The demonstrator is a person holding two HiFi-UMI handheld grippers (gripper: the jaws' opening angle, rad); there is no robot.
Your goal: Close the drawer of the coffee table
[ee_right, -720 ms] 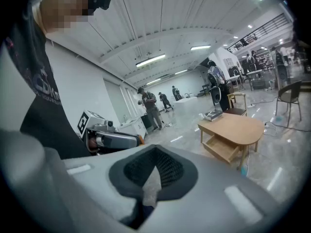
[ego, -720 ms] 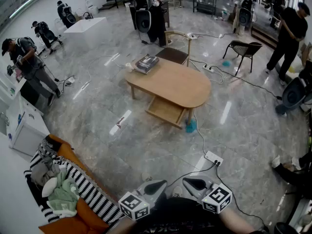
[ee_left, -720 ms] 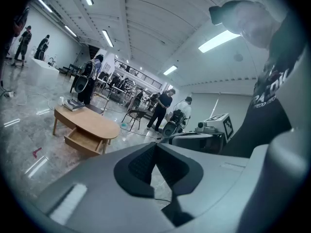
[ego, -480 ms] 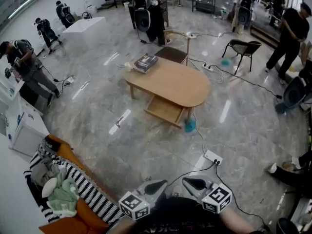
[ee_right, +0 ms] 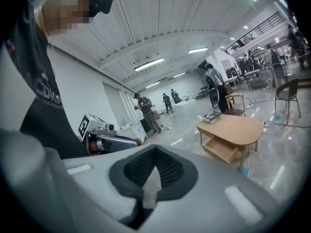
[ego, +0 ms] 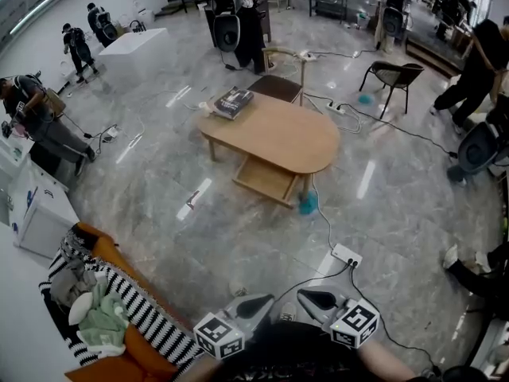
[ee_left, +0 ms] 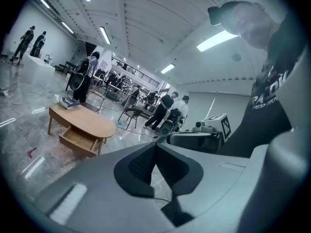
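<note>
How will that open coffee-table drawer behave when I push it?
The drawer looks like a shallow, rigid wooden tray and appears empty, so it should probably slide lightly. It is wide, so an off-centre push might skew it. The coffee table stands on a glossy floor; a hard shove could shift it.

The coffee table worktop [ego: 278,138] and its drawer [ego: 266,180] are light tan wood. The floor [ego: 238,245] is glossy grey marble with pale veining. The left gripper [ego: 265,299] and right gripper [ego: 306,297] are grey. Each cube [ego: 219,337] carries black-and-white square markers. The throw [ego: 139,309] is black-and-white striped. The cushion [ego: 111,366] is orange. The cloth [ego: 102,321] is pale green.
</note>
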